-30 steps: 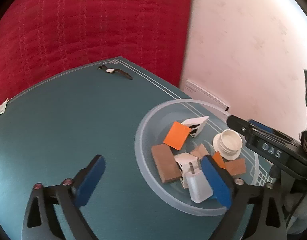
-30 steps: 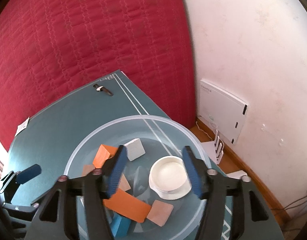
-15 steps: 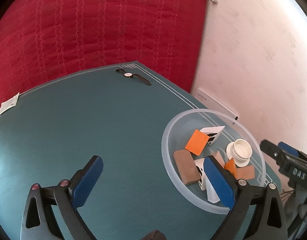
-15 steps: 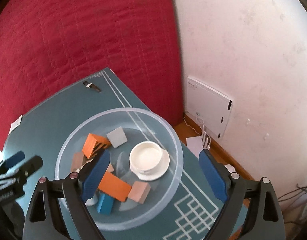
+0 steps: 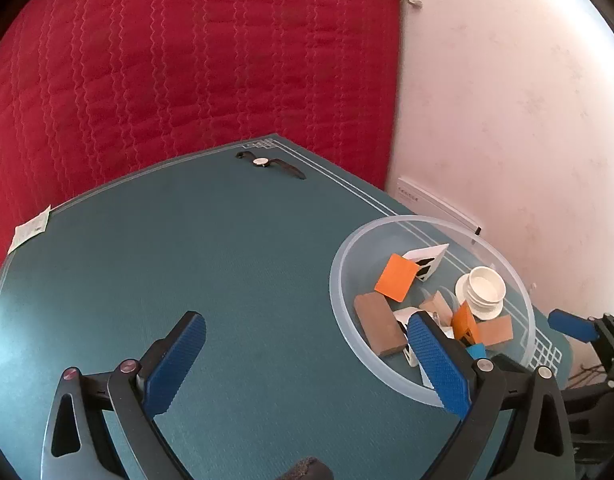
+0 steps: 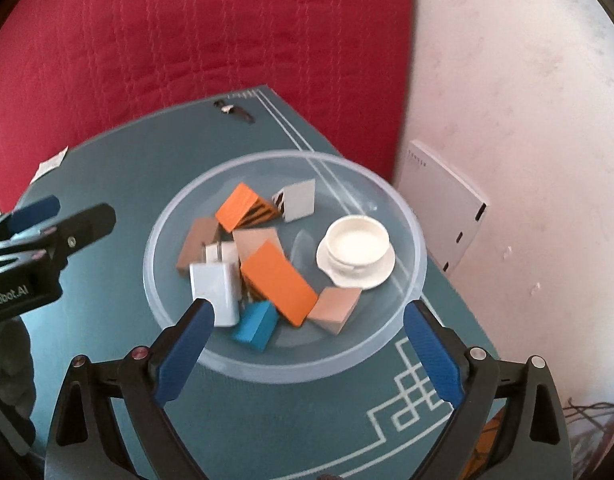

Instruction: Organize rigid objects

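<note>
Both sets of jaws stood wide apart, gripping nothing. On my right gripper (image 6: pixel 309 342) the jaws were still spreading, and between them sat only the near rim of the clear plastic bowl (image 6: pixel 417 236), untouched by either pad. Over on my left gripper (image 5: pixel 307 354) the jaws were spread just as wide above bare teal worktop (image 5: pixel 187 260), its right finger (image 5: pixel 437 360) overlapping the bowl's near edge in that view.

And the bowl was where the action had collected! It sat on the worktop's right side, close to the wall. Inside: a white cup on its saucer (image 6: pixel 357 250) toward the right, upright. A long orange block (image 6: pixel 279 282) lay slanted across the middle, resting over other pieces. Another orange block with dark stripes (image 6: pixel 245 210) tilted at the back, just beside a white block with black stripes (image 6: pixel 297 200). A brown block (image 6: pixel 197 242) lay at the left, a white charger plug (image 6: pixel 215 290) in front of it, a small blue block (image 6: pixel 255 322) at the near side, and a pale pink block (image 6: pixel 335 306) right of that.

Well apart, a wristwatch (image 5: pixel 269 163) lay near the far corner, and a paper slip (image 5: pixel 31 230) hung at the left edge. Beyond were a red quilted cover (image 5: pixel 187 60) and a white flat box (image 6: pixel 443 220) leaning on the wall.
</note>
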Motion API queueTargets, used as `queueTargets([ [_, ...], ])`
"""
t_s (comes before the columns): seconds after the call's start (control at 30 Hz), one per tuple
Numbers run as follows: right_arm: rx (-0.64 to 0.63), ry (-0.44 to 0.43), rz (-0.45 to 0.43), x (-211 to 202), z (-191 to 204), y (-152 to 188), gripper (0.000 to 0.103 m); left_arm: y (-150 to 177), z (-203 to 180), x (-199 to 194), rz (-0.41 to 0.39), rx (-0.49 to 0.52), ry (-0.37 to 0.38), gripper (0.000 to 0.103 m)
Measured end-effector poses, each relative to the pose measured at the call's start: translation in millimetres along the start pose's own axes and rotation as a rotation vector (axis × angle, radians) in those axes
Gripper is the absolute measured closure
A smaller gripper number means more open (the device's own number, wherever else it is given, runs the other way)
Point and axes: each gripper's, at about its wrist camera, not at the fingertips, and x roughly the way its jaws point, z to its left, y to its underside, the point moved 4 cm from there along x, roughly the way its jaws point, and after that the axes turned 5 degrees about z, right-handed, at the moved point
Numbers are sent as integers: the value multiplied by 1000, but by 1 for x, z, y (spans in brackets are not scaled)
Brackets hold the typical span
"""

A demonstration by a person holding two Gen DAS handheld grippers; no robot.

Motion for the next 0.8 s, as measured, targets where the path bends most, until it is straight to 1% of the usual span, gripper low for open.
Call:
queueTargets([
  [0.13,5,10,13,1,-2,2,7,0,-4,-1,-1,13,-6,1],
  [0.27,12,17,18,0,-4,3,7,1,-9,0,-13,40,-29,1],
  [0.8,17,6,38,7,-6,5,7,5,-23,5,20,79,-10,1],
])
